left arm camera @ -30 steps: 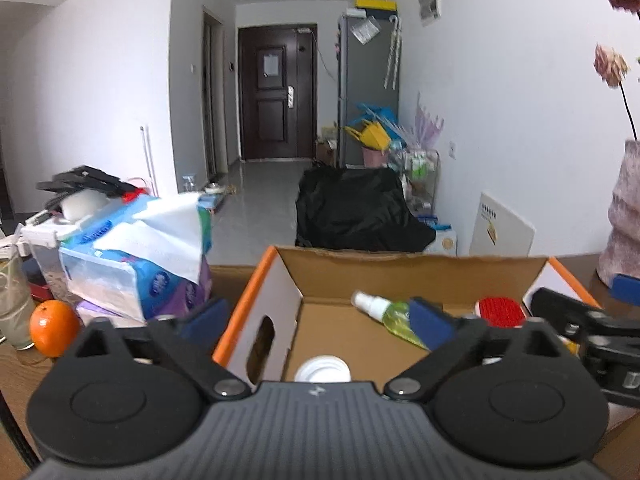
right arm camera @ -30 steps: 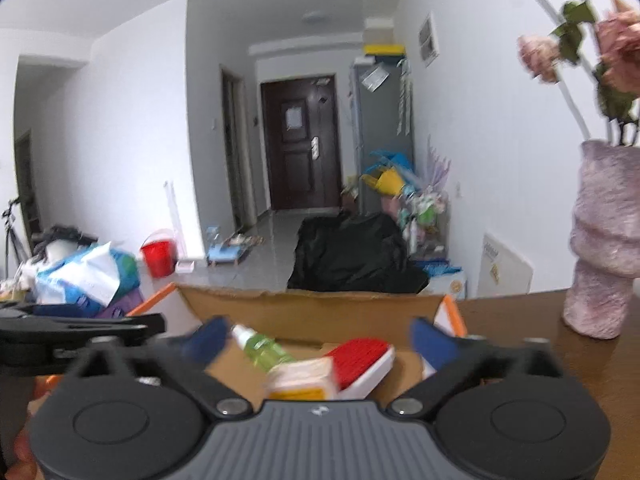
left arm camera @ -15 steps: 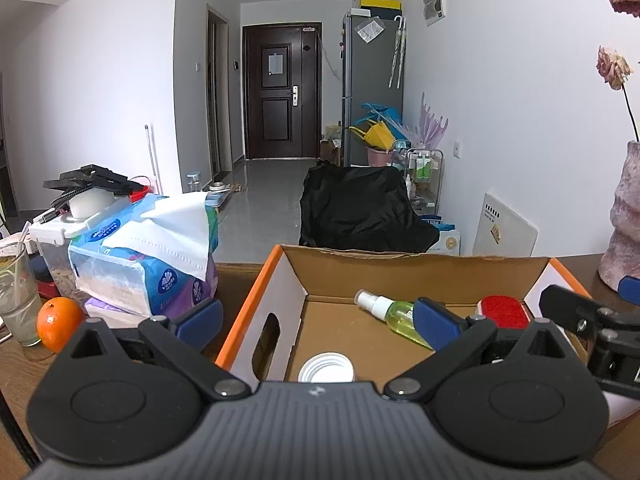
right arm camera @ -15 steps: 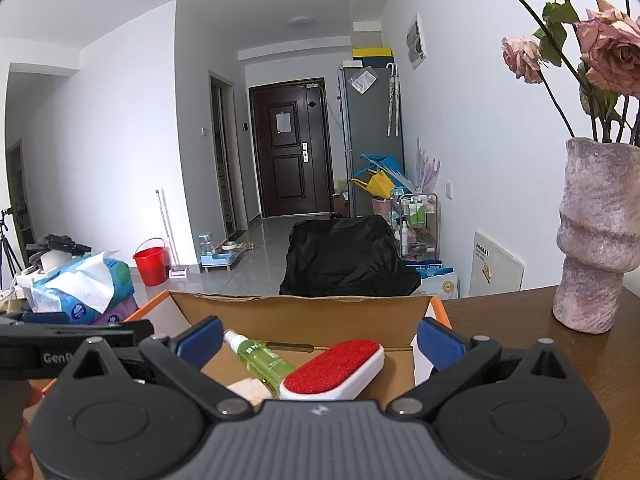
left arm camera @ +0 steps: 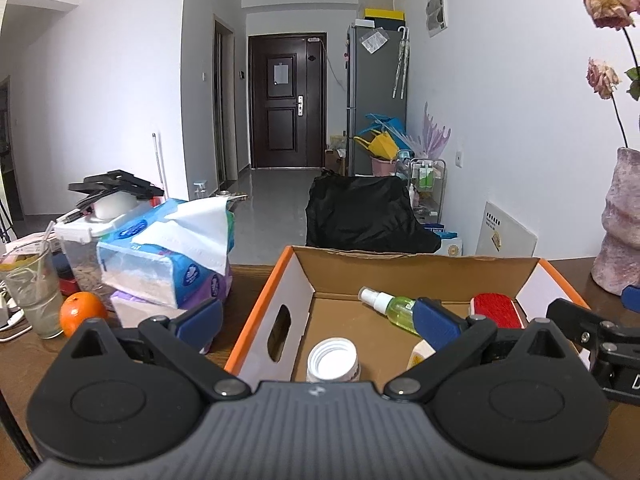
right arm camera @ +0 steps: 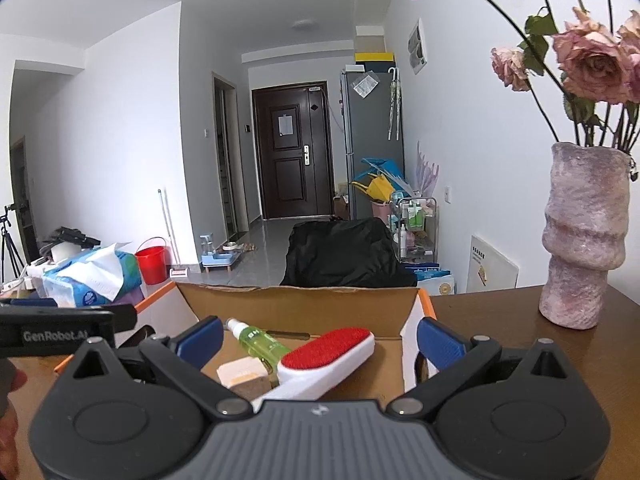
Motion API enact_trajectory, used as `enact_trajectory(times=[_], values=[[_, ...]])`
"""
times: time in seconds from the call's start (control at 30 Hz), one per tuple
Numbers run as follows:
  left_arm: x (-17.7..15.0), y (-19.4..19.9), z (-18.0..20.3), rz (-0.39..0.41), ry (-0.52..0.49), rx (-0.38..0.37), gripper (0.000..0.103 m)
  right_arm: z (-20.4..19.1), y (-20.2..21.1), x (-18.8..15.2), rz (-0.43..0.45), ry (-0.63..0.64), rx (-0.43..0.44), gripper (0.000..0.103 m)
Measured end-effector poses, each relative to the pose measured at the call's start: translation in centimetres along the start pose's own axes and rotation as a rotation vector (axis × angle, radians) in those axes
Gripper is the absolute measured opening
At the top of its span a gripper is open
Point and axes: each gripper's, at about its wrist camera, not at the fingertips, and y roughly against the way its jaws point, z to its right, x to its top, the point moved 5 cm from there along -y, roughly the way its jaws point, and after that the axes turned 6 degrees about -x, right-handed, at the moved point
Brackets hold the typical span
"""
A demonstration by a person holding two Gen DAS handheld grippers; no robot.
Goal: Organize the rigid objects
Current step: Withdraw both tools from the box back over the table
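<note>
An open cardboard box point(left arm camera: 296, 288) with orange edges sits on the brown table. Inside lie a green spray bottle point(left arm camera: 390, 304), a red-and-white lint brush point(left arm camera: 496, 312), a white-capped jar point(left arm camera: 332, 360) and a beige block point(left arm camera: 420, 354). My left gripper point(left arm camera: 318, 320) hovers open over the box's near left side, holding nothing. My right gripper point(right arm camera: 320, 338) is open and empty above the box point(right arm camera: 296, 300), over the lint brush point(right arm camera: 328, 352), the spray bottle point(right arm camera: 260, 338) and the beige block point(right arm camera: 242, 374). Each gripper shows at the edge of the other's view.
Left of the box are stacked tissue packs point(left arm camera: 160, 256), an orange point(left arm camera: 82, 312), a glass point(left arm camera: 32, 292) and a plastic container point(left arm camera: 80, 240). A pink vase point(right arm camera: 580, 240) with dried roses stands on the table to the right. A hand shows at the right wrist view's left edge.
The beige block, blurred between my right fingers a second ago, now lies still in the box. Both grippers have drawn up and back a little, still open.
</note>
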Motion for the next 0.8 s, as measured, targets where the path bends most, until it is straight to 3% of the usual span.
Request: enact_trajectory(times=[0.8], values=[[-5.7,10.5,-1.1,-0.017,0.006,0.036,0.103,0.3,11.3,-5.1,-0.003,0.018,0.002,0.103]])
